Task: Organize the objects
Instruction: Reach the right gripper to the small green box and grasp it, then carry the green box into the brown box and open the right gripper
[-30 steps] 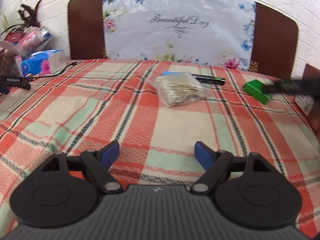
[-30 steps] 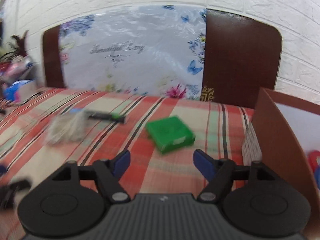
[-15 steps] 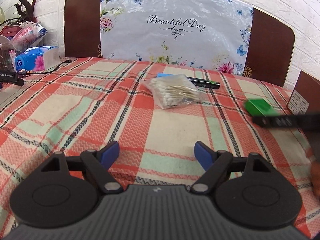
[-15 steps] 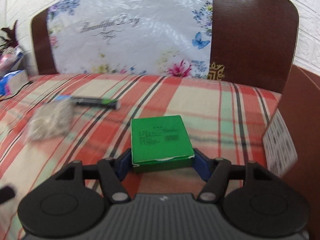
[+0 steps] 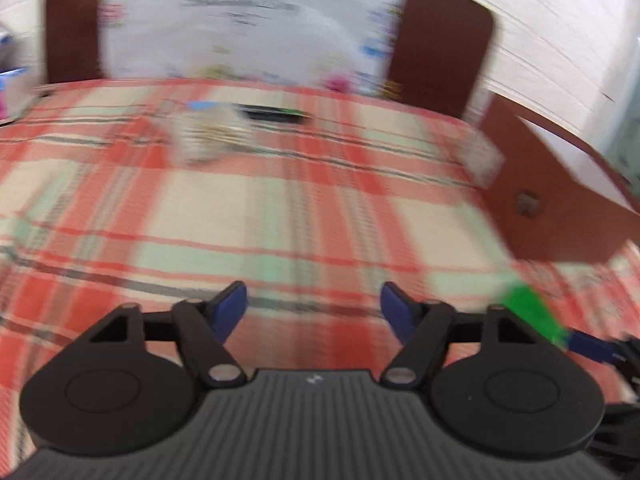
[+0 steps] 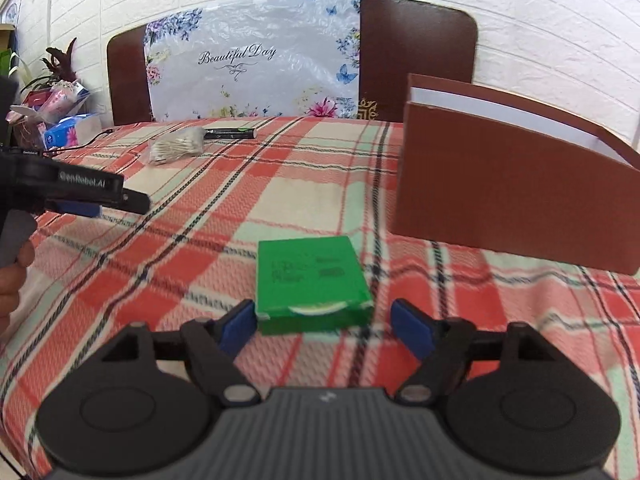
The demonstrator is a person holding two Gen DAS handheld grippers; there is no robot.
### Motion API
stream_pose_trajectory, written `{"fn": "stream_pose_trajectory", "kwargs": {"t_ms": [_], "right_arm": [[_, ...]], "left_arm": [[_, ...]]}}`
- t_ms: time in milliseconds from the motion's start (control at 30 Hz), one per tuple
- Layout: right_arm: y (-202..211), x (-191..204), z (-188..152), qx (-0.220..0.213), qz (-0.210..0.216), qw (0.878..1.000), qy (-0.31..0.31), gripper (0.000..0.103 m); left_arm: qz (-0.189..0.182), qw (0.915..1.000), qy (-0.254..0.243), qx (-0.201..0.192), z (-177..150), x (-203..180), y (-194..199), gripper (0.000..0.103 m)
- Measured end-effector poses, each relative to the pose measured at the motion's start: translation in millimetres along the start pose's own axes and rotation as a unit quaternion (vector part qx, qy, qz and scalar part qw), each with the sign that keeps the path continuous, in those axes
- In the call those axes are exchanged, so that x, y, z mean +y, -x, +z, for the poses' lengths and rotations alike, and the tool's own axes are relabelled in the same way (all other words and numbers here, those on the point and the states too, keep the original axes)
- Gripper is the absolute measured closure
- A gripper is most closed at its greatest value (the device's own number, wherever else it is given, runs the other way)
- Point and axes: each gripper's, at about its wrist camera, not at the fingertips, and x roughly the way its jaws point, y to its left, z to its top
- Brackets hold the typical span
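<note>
A flat green box [image 6: 310,276] lies on the plaid cloth between the blue pads of my right gripper [image 6: 324,318]. The jaws are opening: the left pad is at the box's edge and the right pad stands clear of it. The left wrist view is blurred and shows the green box [image 5: 530,312] at the lower right, with a finger of the right gripper [image 5: 588,350] beside it. My left gripper [image 5: 312,304] hovers over bare cloth, its jaws closing with nothing between them. It appears side-on as the left gripper [image 6: 132,200] at the left edge.
A tall brown open box [image 6: 512,200] stands at the right, just beyond the green box. A bag of cotton swabs [image 6: 176,148] and a black pen [image 6: 230,133] lie far back near the headboard. Tissue packs [image 6: 68,132] sit at the far left.
The right gripper drew back with the green box, from near the headboard to beside the brown box, then loosened. The left view swung right and blurred; its jaws stand narrower.
</note>
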Motion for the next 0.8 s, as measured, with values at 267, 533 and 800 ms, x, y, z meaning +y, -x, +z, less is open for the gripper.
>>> {"fn": "stream_pose_trajectory", "kwargs": {"t_ms": [267,533,800], "right_arm": [[0,-1,5,0.0,0.023,1.0,0.018,0.026],[-17,-5,13,0.019,0.041,0.999,0.013,0.042],[35,-41,55,-0.162,-0.04,0.986,0.003,0.041]], "left_arm": [[-0.094,0.9902,-0.01,0.103,1,-72,-17,0.042],[-0.116,0.9885,-0.006,0.097,7,-90,-21,0.072],[-0.164,0.9818,-0.091,-0.028,79,-166,18,0.073]]}}
